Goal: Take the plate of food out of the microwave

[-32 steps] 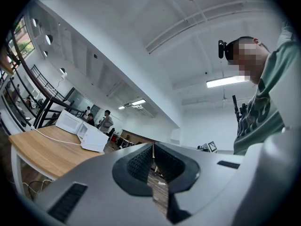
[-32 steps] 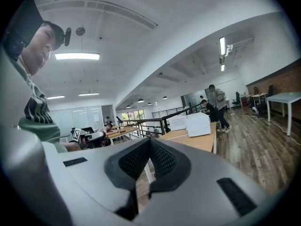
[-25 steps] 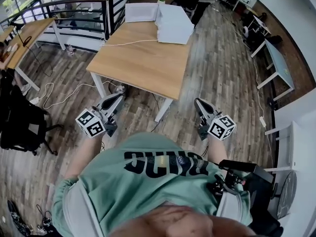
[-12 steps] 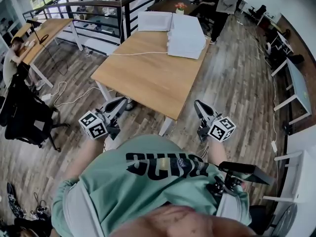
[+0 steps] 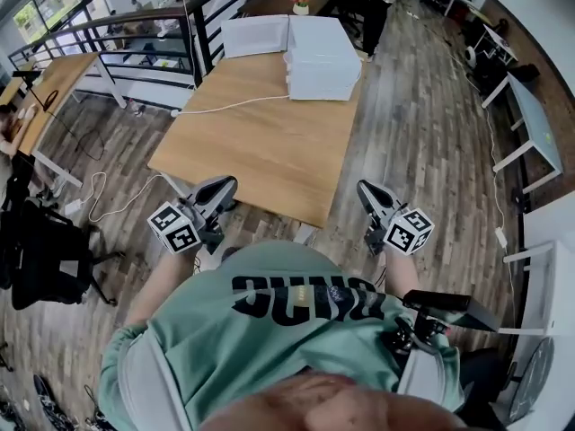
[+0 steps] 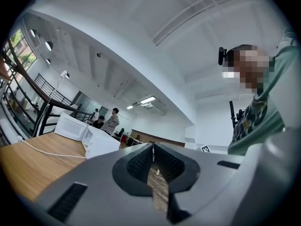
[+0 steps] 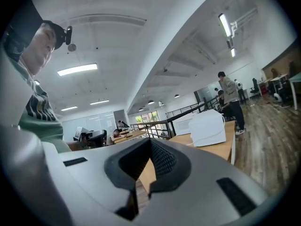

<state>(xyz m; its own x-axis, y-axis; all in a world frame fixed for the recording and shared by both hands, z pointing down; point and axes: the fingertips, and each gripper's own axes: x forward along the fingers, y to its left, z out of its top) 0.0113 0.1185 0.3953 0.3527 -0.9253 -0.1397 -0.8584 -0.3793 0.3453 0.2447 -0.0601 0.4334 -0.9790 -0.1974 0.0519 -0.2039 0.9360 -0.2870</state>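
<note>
Facing wooden table (image 5: 260,142), boxy white microwave (image 5: 319,57) seemingly closed, left gripper (image 5: 226,184) and right gripper (image 5: 365,188) ribbed fingers (image 6: 141,161) clenched, empty

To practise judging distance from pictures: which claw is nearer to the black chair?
Left. In the head view the left claw sits just right of the black chair; the right claw is farther right, on the far side of the person's body.

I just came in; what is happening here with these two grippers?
A person stands before a wooden table, a gripper in each hand. The left gripper and the right gripper are both shut and empty, held short of the table's near edge. The white microwave sits at the table's far end, untouched. No plate of food is visible.
</note>
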